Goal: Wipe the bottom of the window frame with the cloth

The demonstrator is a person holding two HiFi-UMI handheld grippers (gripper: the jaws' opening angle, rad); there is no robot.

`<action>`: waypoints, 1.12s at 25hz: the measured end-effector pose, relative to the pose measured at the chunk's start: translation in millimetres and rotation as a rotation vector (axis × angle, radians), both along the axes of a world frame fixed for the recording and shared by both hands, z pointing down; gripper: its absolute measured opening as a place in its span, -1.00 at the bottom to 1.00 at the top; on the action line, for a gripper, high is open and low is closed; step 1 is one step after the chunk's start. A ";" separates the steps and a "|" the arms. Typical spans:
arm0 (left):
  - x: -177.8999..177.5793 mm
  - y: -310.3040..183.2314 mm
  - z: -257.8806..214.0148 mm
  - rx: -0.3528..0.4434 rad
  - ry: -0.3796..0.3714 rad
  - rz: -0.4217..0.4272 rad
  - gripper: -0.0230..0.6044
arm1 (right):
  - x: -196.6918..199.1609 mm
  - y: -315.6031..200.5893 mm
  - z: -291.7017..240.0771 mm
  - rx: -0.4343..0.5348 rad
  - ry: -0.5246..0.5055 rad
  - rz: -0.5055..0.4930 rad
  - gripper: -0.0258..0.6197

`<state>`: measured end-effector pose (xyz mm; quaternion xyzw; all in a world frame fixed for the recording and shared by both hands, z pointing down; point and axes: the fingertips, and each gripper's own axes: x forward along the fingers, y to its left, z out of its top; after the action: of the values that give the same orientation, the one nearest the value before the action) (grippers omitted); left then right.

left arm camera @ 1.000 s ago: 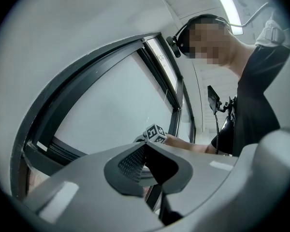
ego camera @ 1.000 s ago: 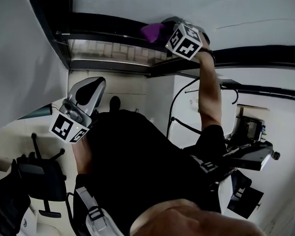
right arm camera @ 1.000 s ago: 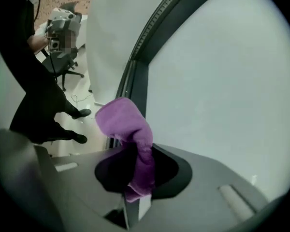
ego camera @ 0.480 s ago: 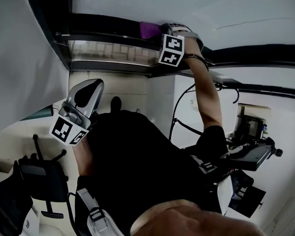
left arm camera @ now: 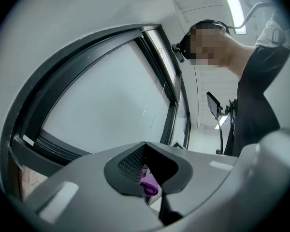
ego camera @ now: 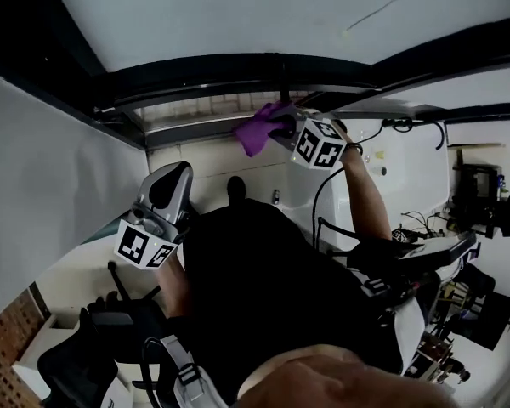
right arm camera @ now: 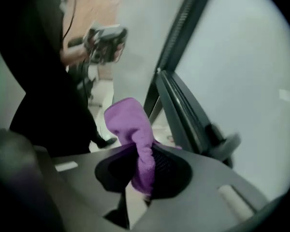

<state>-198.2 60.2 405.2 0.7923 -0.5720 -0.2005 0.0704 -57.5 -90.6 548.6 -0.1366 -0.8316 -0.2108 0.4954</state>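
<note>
My right gripper (ego camera: 282,127) is raised to the dark window frame (ego camera: 204,87) and is shut on a purple cloth (ego camera: 257,129). The cloth bunches out to the gripper's left, just under the frame's lower rail. In the right gripper view the cloth (right arm camera: 130,124) stands up from between the pads of the right gripper (right arm camera: 144,168), next to the slanting frame (right arm camera: 183,110). My left gripper (ego camera: 174,178) hangs low at the left, away from the window. Its jaws meet at the tips in the left gripper view (left arm camera: 145,146), holding nothing, with a sliver of purple showing in the slit.
The person's black-clad body fills the middle of the head view. A black office chair (ego camera: 93,330) stands at the lower left by a brick wall (ego camera: 8,342). Cables and equipment (ego camera: 484,202) crowd the right side. A grey panel (ego camera: 51,168) slants along the left.
The view has tilted and the frame now sits lower in it. The right gripper has turned, and the cloth now sticks out to its left under the rail. The left gripper stayed low.
</note>
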 end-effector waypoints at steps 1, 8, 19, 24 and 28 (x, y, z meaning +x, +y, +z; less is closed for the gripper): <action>2.4 -3.5 0.2 -0.010 -0.003 0.012 -0.92 | 7.1 2.0 18.6 -0.193 -0.079 0.149 -0.72; 23.1 -31.9 -16.0 -0.055 -0.070 0.103 -0.92 | 13.4 -4.8 69.2 -1.600 -0.896 1.055 -0.72; 78.4 -57.1 -34.3 -0.103 -0.141 0.154 -0.92 | -40.1 -129.6 -53.1 -0.165 -1.236 0.748 -0.72; 74.9 -49.3 -29.3 -0.120 -0.146 0.131 -0.92 | -40.4 -115.5 -54.0 -0.131 -1.244 0.663 -0.72; 81.2 -53.6 -30.6 -0.120 -0.152 0.147 -0.92 | -29.9 -93.8 -56.4 -0.151 -1.238 0.611 -0.72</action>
<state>-117.0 6.6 374.7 0.8394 -0.5269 -0.0997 0.0888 -87.3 -184.3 492.2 0.2150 -0.9747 -0.0425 -0.0440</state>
